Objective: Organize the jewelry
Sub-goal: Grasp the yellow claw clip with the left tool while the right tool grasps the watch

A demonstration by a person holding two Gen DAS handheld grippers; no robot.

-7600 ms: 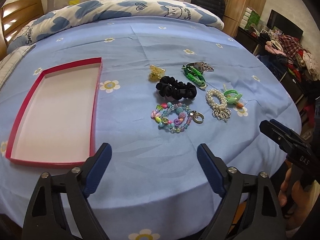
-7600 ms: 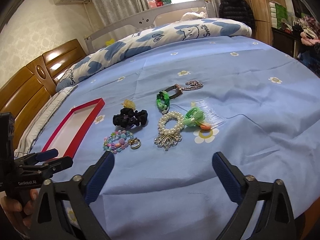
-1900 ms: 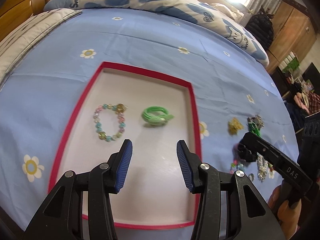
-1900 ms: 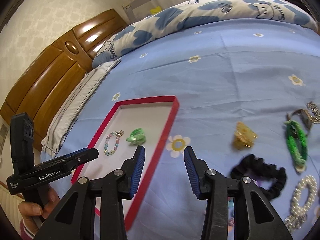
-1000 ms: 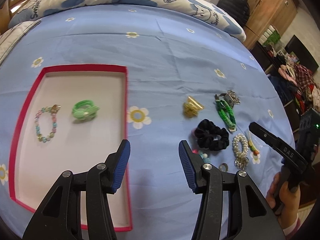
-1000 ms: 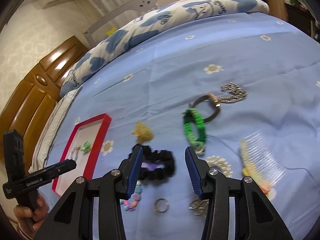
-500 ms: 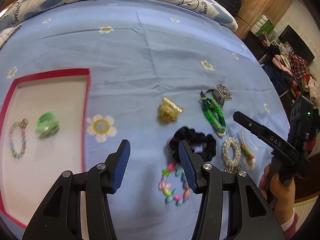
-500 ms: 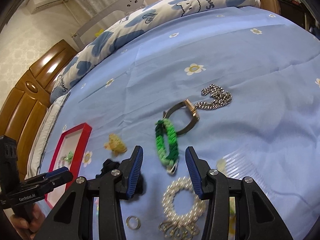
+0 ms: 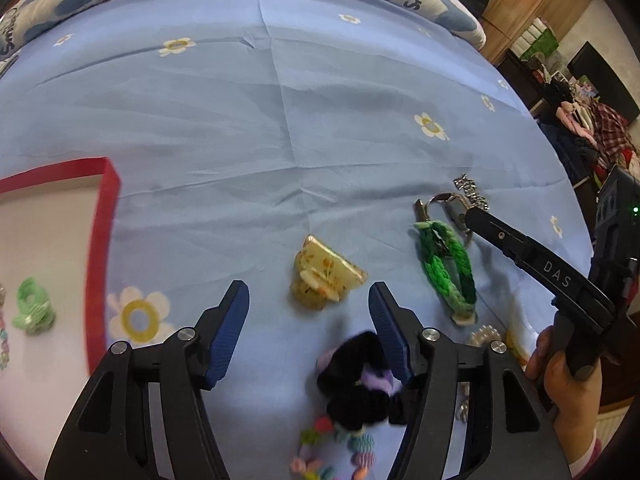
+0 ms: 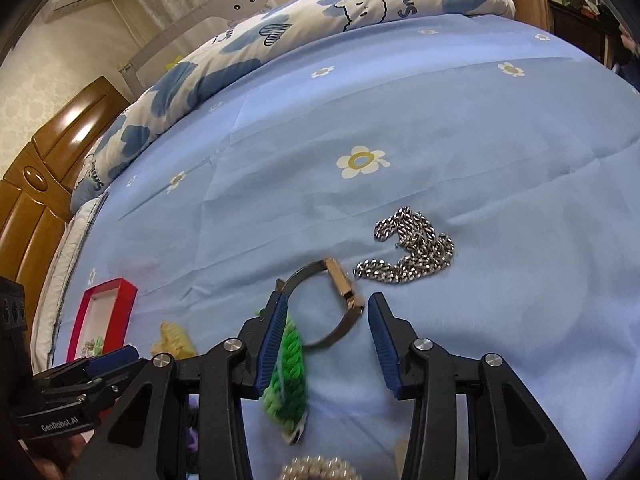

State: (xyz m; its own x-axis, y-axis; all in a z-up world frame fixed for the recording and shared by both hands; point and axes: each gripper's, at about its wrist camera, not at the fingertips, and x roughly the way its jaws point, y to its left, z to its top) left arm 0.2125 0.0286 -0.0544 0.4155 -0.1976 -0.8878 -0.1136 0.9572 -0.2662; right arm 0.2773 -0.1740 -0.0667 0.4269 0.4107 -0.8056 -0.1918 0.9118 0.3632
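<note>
Blue rubber pads line both tools, and each stands wide apart with nothing between its fingers. The left gripper hangs over the flowered bedsheet just short of the gold hair claw, with the black scrunchie and a beaded bracelet lying below its right finger. The right gripper frames the metal bangle; the green braided bracelet lies under its left finger, the silver chain just beyond. The red-rimmed tray at far left holds a green hair tie.
</note>
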